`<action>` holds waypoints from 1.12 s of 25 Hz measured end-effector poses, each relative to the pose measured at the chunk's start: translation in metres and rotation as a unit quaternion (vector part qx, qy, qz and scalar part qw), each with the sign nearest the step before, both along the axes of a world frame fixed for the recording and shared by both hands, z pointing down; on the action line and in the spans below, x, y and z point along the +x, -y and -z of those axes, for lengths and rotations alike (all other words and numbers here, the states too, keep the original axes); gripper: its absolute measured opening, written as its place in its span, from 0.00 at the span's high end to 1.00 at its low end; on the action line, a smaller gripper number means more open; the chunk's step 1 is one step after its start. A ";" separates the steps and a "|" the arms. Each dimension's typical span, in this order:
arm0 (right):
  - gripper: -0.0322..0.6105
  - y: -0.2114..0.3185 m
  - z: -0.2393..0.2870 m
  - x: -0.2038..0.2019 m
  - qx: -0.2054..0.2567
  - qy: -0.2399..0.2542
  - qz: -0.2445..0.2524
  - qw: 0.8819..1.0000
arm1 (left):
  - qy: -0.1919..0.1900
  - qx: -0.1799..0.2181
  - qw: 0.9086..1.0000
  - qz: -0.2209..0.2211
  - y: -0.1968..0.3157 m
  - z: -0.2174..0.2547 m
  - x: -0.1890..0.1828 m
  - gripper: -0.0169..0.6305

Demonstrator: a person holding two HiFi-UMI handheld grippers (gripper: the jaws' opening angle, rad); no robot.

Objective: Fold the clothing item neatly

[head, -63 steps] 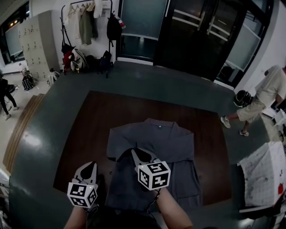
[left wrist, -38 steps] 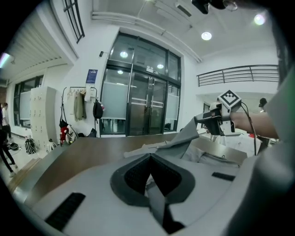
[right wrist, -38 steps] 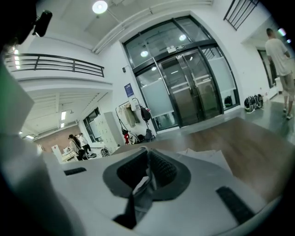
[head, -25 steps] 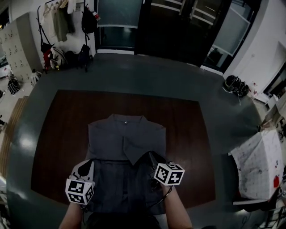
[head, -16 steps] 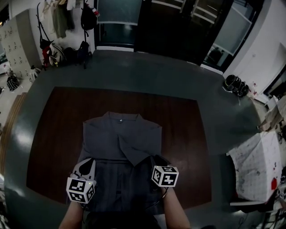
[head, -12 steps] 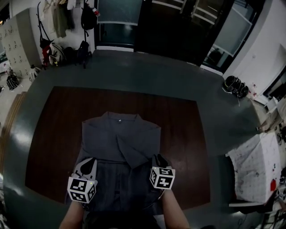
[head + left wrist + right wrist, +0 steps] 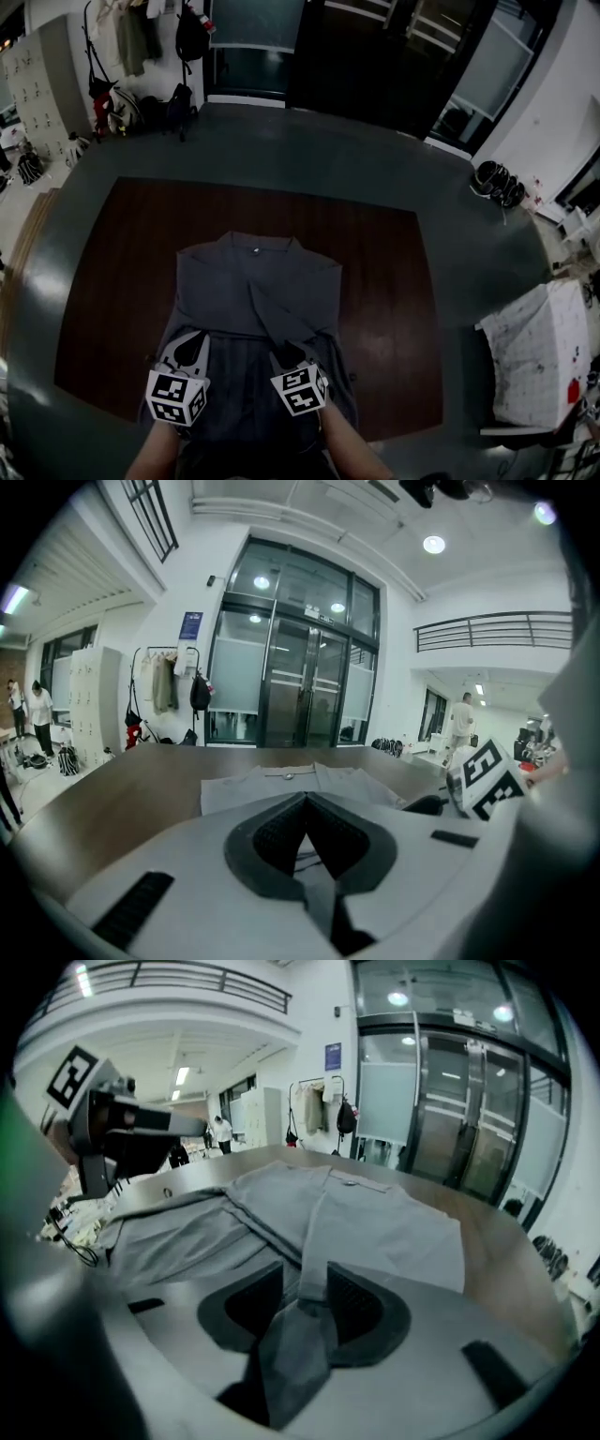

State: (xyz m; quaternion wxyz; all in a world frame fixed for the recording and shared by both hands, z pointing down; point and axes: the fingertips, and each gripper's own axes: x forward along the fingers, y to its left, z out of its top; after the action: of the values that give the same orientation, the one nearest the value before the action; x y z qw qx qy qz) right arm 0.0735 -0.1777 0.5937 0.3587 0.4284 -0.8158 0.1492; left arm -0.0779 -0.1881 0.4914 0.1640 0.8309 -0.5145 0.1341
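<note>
A grey button shirt [image 7: 258,291] lies collar-away on the brown table [image 7: 375,262], its sides folded inward. My left gripper [image 7: 185,349] sits at the shirt's lower left edge. In the left gripper view it [image 7: 305,799] is shut, with a thin strip of grey cloth showing behind the tips. My right gripper [image 7: 286,356] is over the shirt's lower middle. In the right gripper view its jaws [image 7: 305,1274] are opening, and a folded strip of the shirt [image 7: 375,1213] still runs loosely between them.
The table's near edge runs just below both grippers. Dark floor surrounds the table. A white patterned sheet [image 7: 539,356] lies at the right, shoes [image 7: 497,183] sit at the far right, and a coat rack [image 7: 141,37] stands at the back left.
My right gripper has moved left from the shirt's right side to its middle, bringing cloth with it, and its jaws have parted. The left gripper has stayed in place, shut.
</note>
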 end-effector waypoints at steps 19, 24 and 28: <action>0.94 0.102 0.062 0.095 0.122 -0.045 -0.135 0.982 | -0.004 -0.004 1.000 -0.011 0.011 0.001 0.009 0.96; 0.92 0.118 0.029 0.112 0.094 -0.087 -0.129 0.983 | 0.003 -0.012 1.000 -0.024 0.015 -0.005 0.024 0.96; 0.85 0.121 0.010 0.131 0.079 -0.118 -0.145 0.979 | 0.011 -0.016 1.000 -0.023 0.015 -0.008 0.030 0.96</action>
State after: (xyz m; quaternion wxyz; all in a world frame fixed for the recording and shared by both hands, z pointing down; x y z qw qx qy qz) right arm 0.2042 -0.2984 0.5834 0.3920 0.5835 -0.7063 0.0833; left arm -0.0475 -0.2030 0.4992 0.1689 0.8382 -0.4948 0.1555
